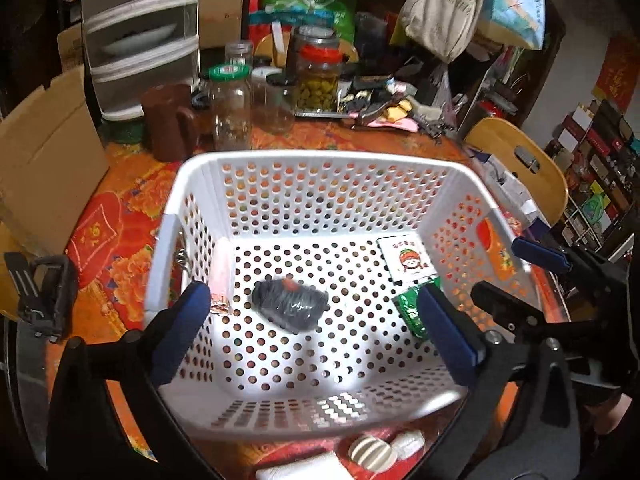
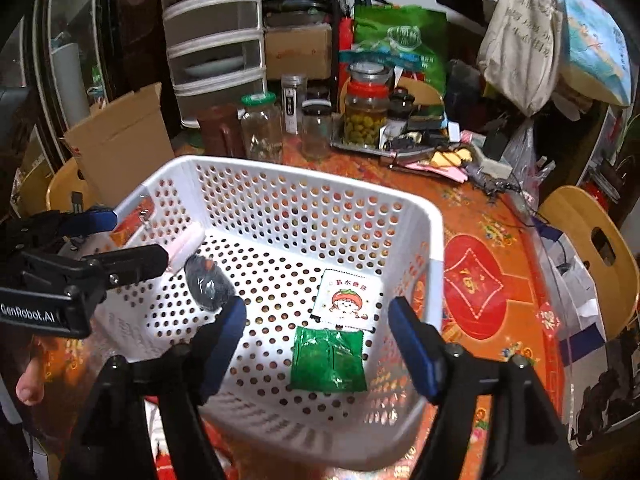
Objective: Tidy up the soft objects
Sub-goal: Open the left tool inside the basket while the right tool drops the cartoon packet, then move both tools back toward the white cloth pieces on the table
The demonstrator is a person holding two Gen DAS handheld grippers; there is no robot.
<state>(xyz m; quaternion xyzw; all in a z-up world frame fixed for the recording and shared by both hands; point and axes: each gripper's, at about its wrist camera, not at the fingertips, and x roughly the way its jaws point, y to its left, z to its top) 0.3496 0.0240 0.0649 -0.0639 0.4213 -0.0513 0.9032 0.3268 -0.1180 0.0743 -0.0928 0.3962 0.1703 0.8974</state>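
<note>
A white perforated basket stands on the red patterned table. Inside lie a dark wrapped bundle, a white tissue pack with a cartoon face, a green packet and a pink-white roll against the left wall. My left gripper is open above the basket, the dark bundle below it between the fingers. My right gripper is open over the green packet and holds nothing.
White soft items lie on the table in front of the basket. Glass jars, a brown mug, a cardboard box and clutter stand behind. Wooden chairs stand at the right edge.
</note>
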